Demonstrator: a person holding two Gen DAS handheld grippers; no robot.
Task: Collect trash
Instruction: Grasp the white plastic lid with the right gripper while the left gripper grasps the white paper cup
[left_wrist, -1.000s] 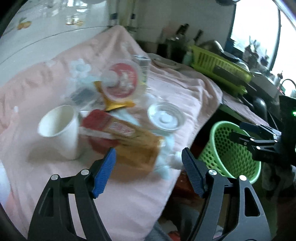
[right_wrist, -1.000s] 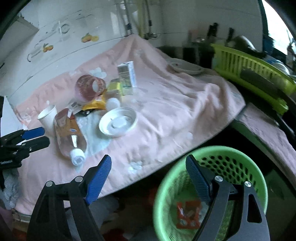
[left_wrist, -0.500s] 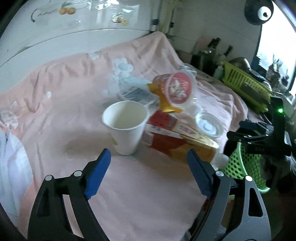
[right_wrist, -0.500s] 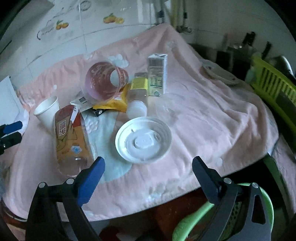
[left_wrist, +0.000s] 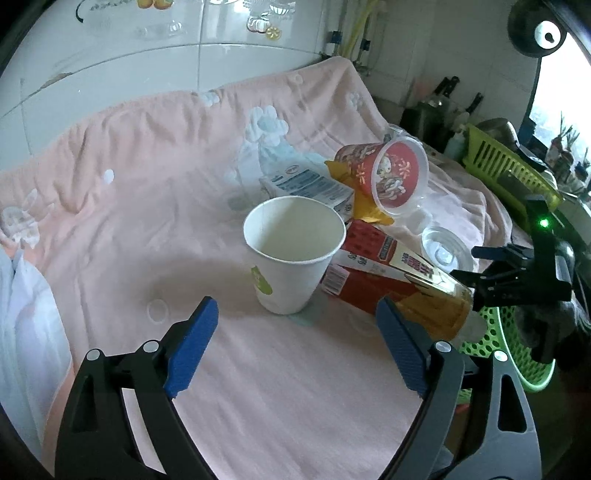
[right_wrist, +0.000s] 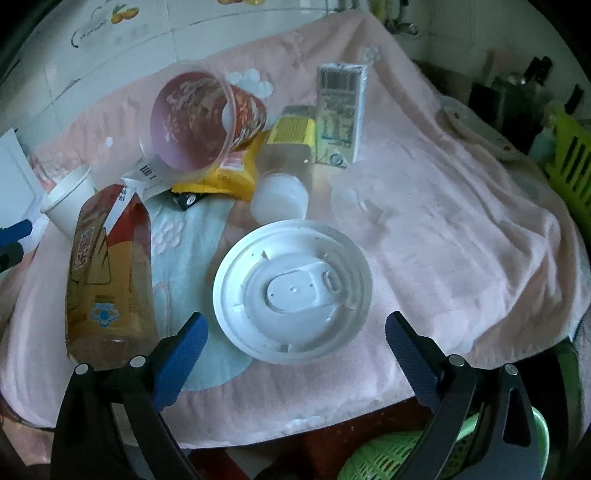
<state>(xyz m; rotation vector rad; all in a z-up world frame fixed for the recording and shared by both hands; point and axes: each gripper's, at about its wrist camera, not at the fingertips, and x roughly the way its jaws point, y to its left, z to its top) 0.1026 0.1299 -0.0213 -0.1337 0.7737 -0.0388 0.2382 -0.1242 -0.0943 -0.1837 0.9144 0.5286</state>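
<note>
Left wrist view: left gripper (left_wrist: 295, 343) hovers low over pink cloth (left_wrist: 140, 177), fingers wide apart w/ nothing between, aimed at upright paper cup (left_wrist: 291, 251). Bottle (left_wrist: 395, 280) lies touching cup's right side; red tub (left_wrist: 388, 177) tipped behind. Bin (left_wrist: 517, 347) sits past cloth edge, right.

Right wrist view: right gripper (right_wrist: 295, 354) fingers wide, empty, level just before white lid (right_wrist: 291, 291). Bottle (right_wrist: 107, 273) left of lid; carton (right_wrist: 340, 114) upright at rear.
</note>
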